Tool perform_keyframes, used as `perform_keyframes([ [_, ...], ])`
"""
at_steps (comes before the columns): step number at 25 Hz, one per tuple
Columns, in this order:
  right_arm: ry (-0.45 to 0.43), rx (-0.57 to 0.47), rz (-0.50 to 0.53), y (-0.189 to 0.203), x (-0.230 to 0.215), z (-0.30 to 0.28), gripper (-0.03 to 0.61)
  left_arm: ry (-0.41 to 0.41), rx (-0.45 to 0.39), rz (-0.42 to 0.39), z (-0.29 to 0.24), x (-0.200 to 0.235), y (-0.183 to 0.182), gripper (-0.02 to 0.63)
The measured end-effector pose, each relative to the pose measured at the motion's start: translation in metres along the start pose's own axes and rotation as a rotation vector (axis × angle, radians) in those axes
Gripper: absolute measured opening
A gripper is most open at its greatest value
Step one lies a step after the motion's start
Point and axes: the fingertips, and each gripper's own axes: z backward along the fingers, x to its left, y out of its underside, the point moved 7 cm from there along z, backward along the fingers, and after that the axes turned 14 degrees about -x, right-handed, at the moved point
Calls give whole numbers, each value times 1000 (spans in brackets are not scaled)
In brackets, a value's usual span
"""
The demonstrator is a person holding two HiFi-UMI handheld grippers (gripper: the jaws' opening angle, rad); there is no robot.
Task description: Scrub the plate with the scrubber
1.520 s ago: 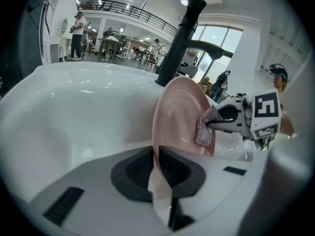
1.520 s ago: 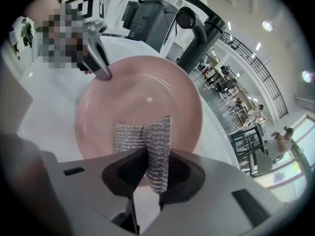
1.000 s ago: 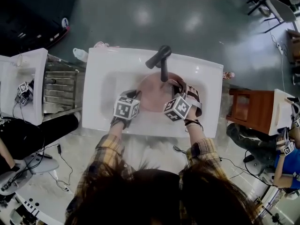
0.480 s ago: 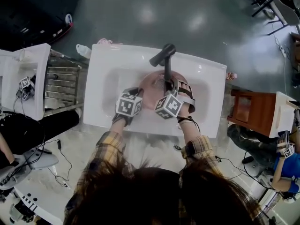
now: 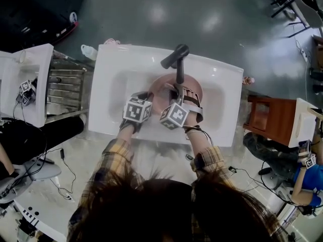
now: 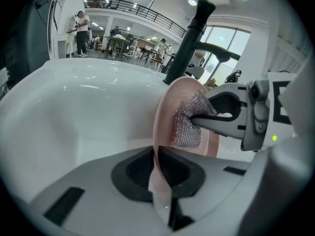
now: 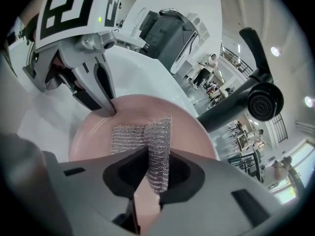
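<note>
The white sink holds the pink plate, which stands tilted on edge in the basin below the dark faucet. The left gripper is clamped on the plate's near rim, its jaws nearly together with only the thin edge between them. The right gripper is pinched tight on the silver mesh scrubber, a fold of it between its jaws and the rest pressed flat against the plate's face. From the left gripper view, the scrubber sits on the plate's inner side, just beyond the rim.

Since a second ago, the right gripper has slid across the plate towards the left gripper, which has kept its place.

In the head view the scrubber is hidden under the right gripper, and the grippers and faucet cover much of the plate.
</note>
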Motion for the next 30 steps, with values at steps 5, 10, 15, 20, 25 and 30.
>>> perform_keyframes([
  [5, -30, 1, 17, 3, 15, 1, 81, 1, 1, 3, -2, 1, 1, 28],
  [10, -79, 10, 16, 11, 35, 1, 83, -7, 8, -5, -2, 0, 2, 28],
  [15, -115, 14, 1, 17, 46, 3, 83, -7, 10, -7, -3, 0, 2, 28],
  [20, -146, 32, -16, 25, 55, 6, 83, -11, 11, -12, -4, -1, 2, 28],
  [25, -176, 45, -51, 31, 57, 6, 84, -10, 13, -6, -5, 1, 3, 28],
  [30, -183, 67, -107, 34, 50, 11, 91, -14, 17, 8, -5, 1, 4, 28],
])
